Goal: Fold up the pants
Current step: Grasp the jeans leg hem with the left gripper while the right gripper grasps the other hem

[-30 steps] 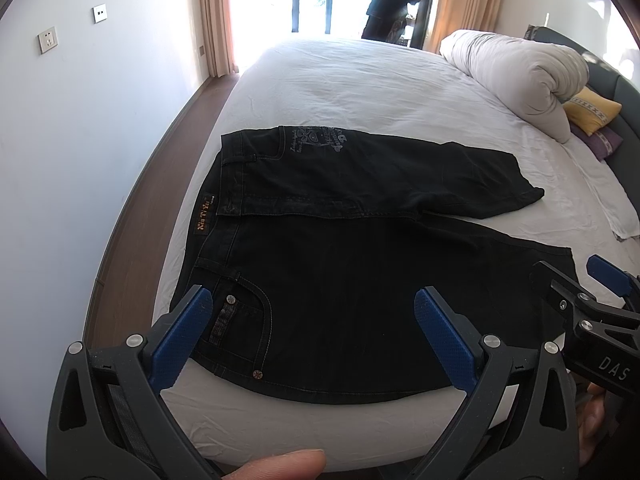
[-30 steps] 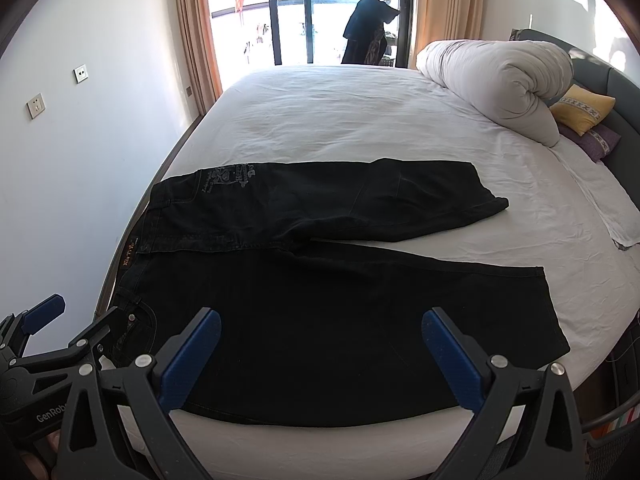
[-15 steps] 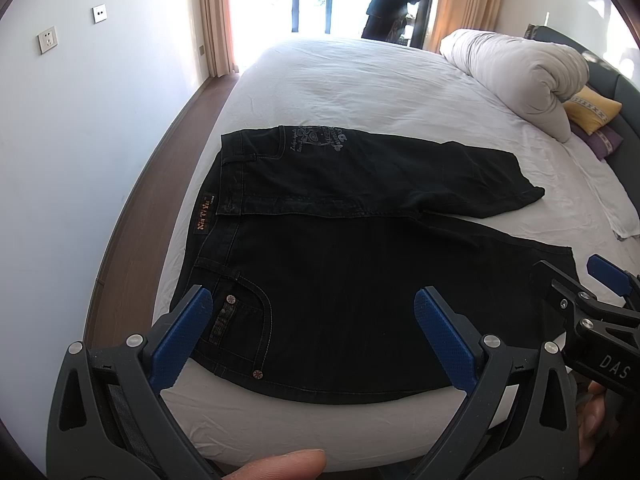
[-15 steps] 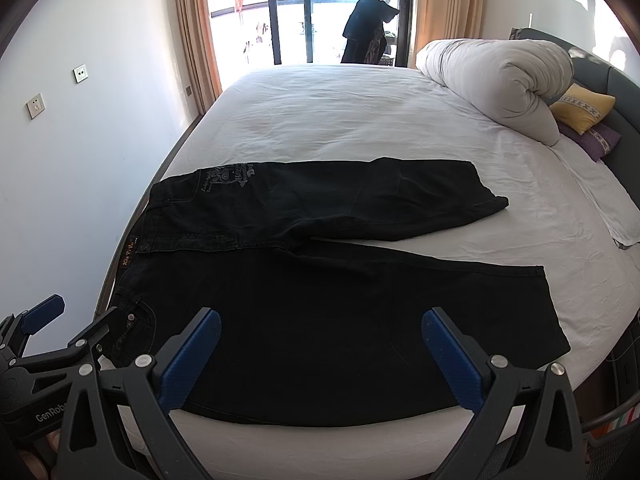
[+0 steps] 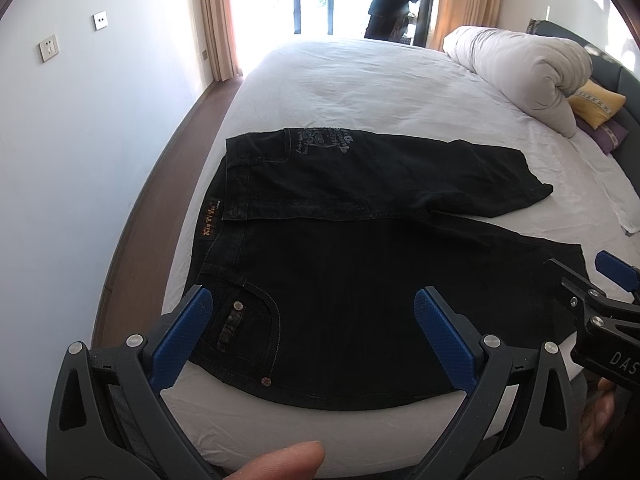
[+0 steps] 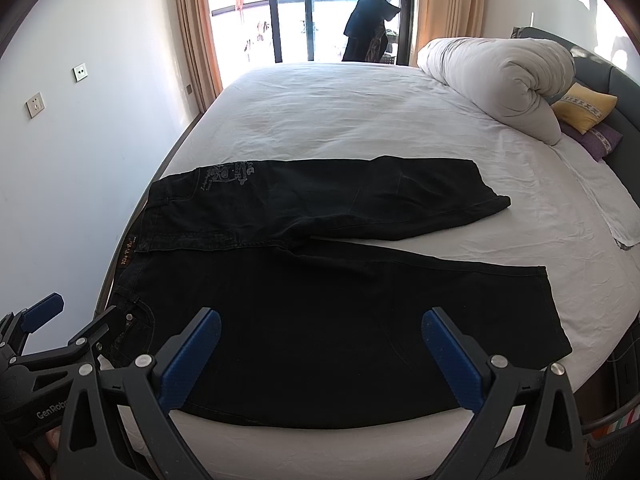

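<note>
Black pants (image 5: pixel 360 280) flat on white bed (image 5: pixel 360 80), curtained window (image 6: pixel 304 12)

Black pants (image 5: pixel 360 280) of matt denim cloth with pale stitching, small metal rivets and a stitched grey design lie on a bed (image 5: pixel 360 80) covered in slightly wrinkled white cotton-like sheet. Both the left gripper (image 5: pixel 308 336) and the right gripper (image 6: pixel 320 352) are matt dark grey plastic with silver metal screws and blue, finely dotted rubbery pads. A soft white rolled duvet (image 6: pixel 500 80) looks smooth. The floor (image 5: pixel 132 240) is brown wood.
</note>
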